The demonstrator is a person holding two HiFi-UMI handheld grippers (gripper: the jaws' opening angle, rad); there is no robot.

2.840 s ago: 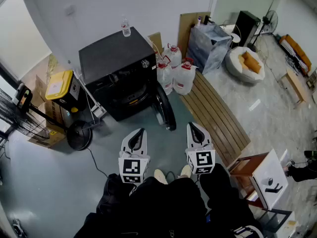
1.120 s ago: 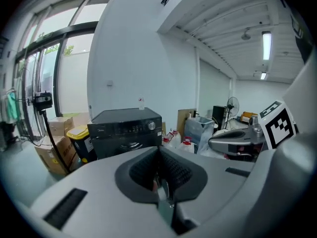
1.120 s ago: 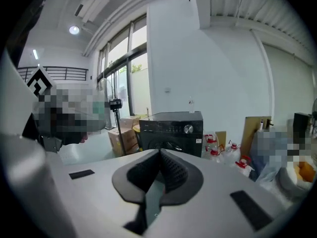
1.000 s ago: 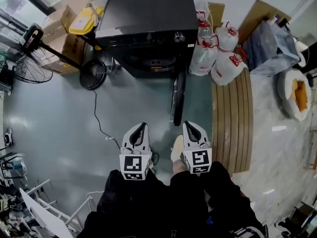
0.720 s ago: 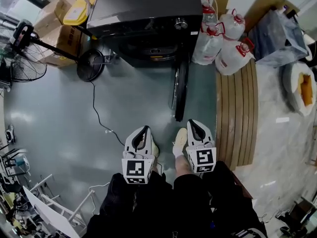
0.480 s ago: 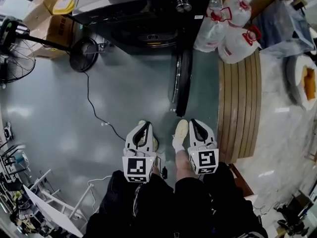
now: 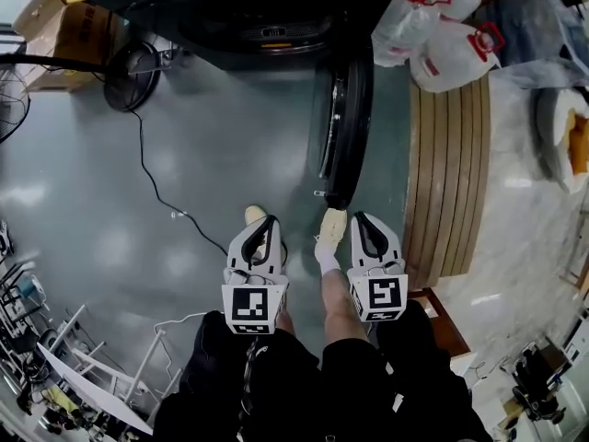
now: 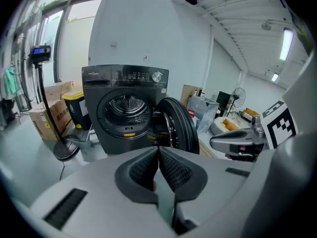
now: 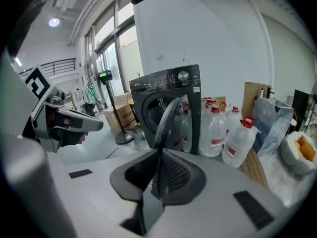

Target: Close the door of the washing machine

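The dark washing machine (image 7: 248,7) stands at the top of the head view, its round door (image 7: 345,127) swung open and seen edge-on, reaching towards me. My left gripper (image 7: 260,231) and right gripper (image 7: 362,226) hang side by side just short of the door's near edge, touching nothing. Both are shut with nothing between the jaws. In the left gripper view the washing machine (image 8: 126,108) and its open door (image 8: 176,128) lie beyond the closed left gripper (image 8: 158,150). In the right gripper view the door (image 9: 166,115) rises right behind the closed right gripper (image 9: 159,152).
A fan base (image 7: 129,63) and its cable (image 7: 156,191) lie on the floor at left. Water jugs (image 7: 451,53) and a slatted wooden bench (image 7: 446,173) sit right of the door. Cardboard boxes (image 7: 64,26) stand at top left. The person's foot (image 7: 329,226) is between the grippers.
The view has closed in on the machine, whose top has slid out of frame. Both grippers have sunk and come nearer the open door's edge. The door has not moved.
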